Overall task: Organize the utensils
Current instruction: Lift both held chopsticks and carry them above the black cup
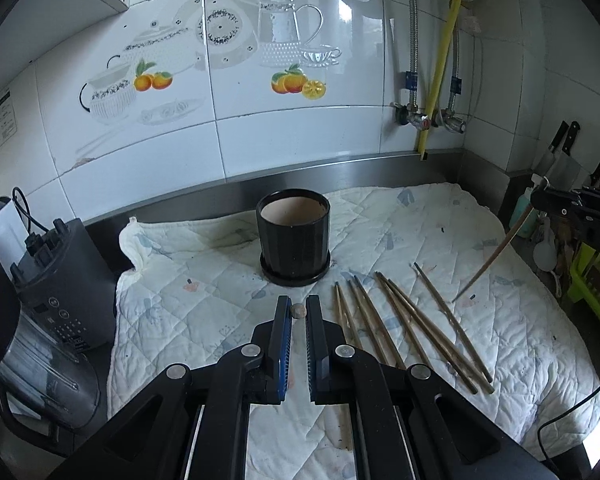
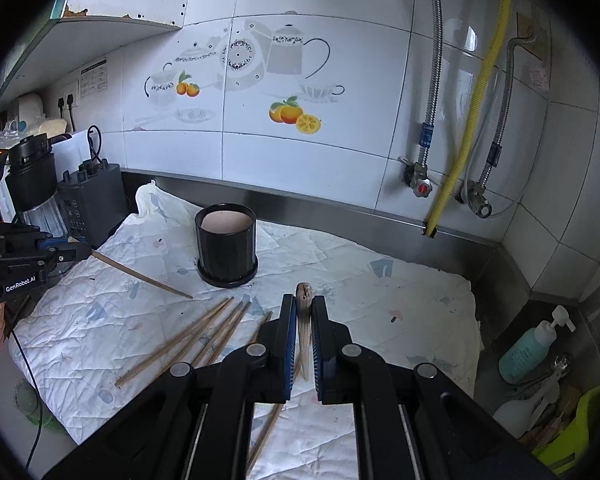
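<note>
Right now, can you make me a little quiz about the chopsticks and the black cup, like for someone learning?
1. True or false: the black cup already has chopsticks standing in it.
2. What does each gripper hold? A) nothing B) one chopstick each C) a spoon
3. Where do the loose chopsticks lie?

Key:
1. False. The cup looks empty inside.
2. B. The left gripper is shut on a chopstick, and the right gripper is shut on another chopstick.
3. On the white quilted cloth, beside the cup, apart from it.
</note>
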